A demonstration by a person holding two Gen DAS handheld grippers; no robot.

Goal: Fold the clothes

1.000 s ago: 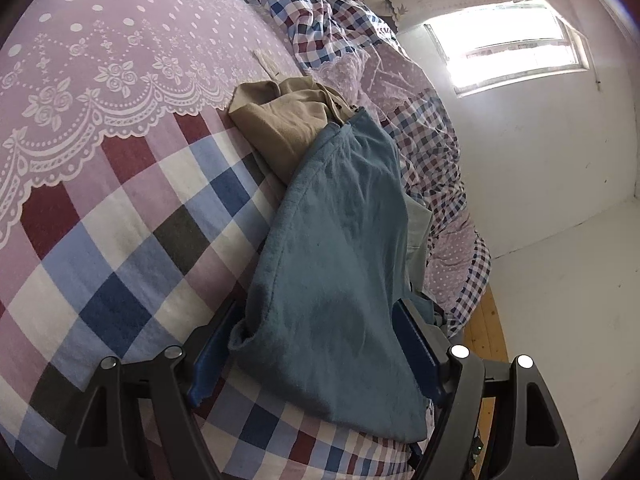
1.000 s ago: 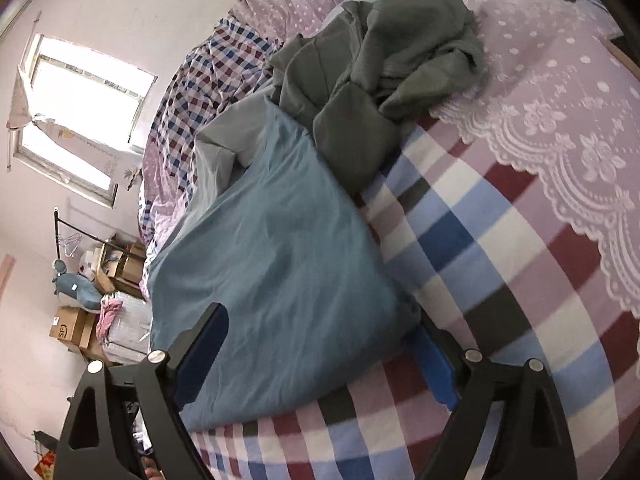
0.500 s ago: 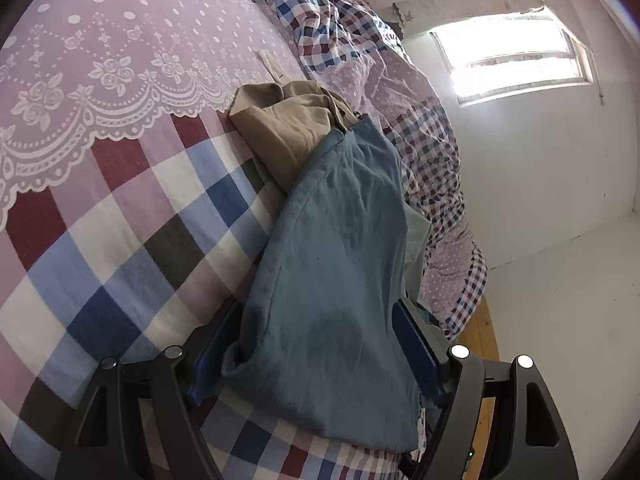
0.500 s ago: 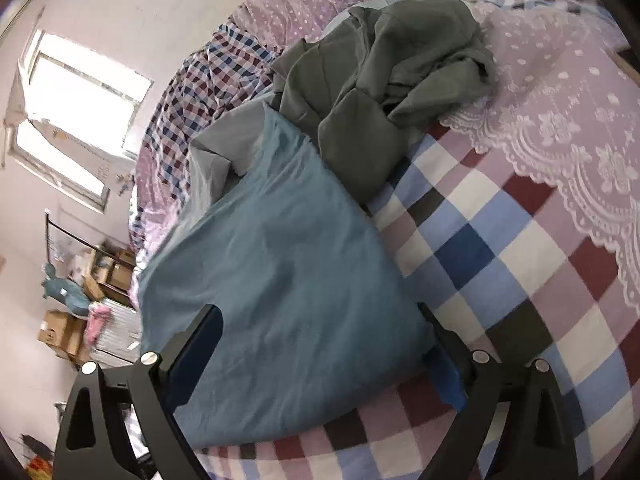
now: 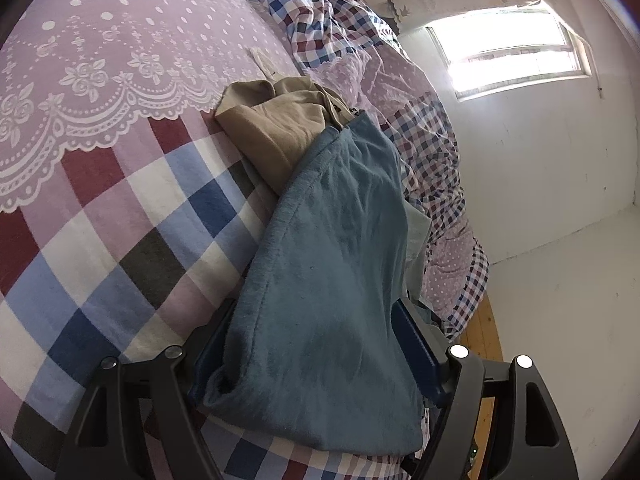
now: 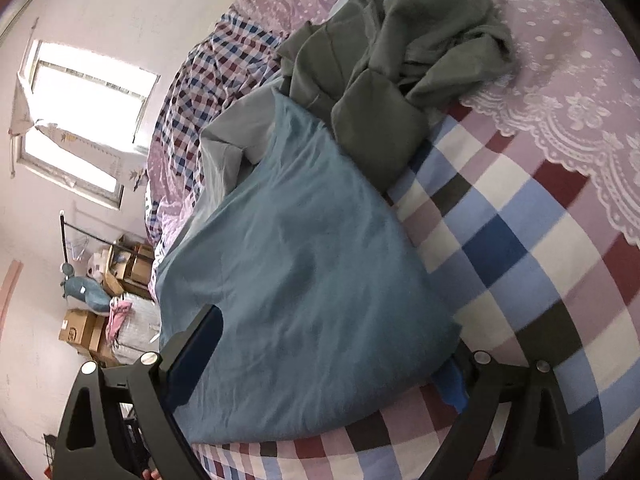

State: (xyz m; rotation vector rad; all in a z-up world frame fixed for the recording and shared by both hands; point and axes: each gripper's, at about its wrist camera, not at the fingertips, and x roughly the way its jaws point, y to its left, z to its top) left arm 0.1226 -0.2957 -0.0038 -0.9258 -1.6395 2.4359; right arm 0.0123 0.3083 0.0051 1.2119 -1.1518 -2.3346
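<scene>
Lying across the frame centre on the checked bed (image 5: pixel 120 216): blue garment (image 5: pixel 332 280), its near edge sitting between both grippers' wide-open jaws, left gripper (image 5: pixel 316 364) and right gripper (image 6: pixel 324 364); nothing is being clamped yet. Advice: closing on matching corners, lifting evenly.

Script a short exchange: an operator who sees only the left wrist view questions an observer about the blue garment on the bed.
Operator: Is the right gripper shut on the blue garment?
Observer: No, it is open, its fingers straddling the garment's near corner.
Operator: What lies past the bed's far side?
Observer: Cardboard boxes, stacked beside it.
</scene>
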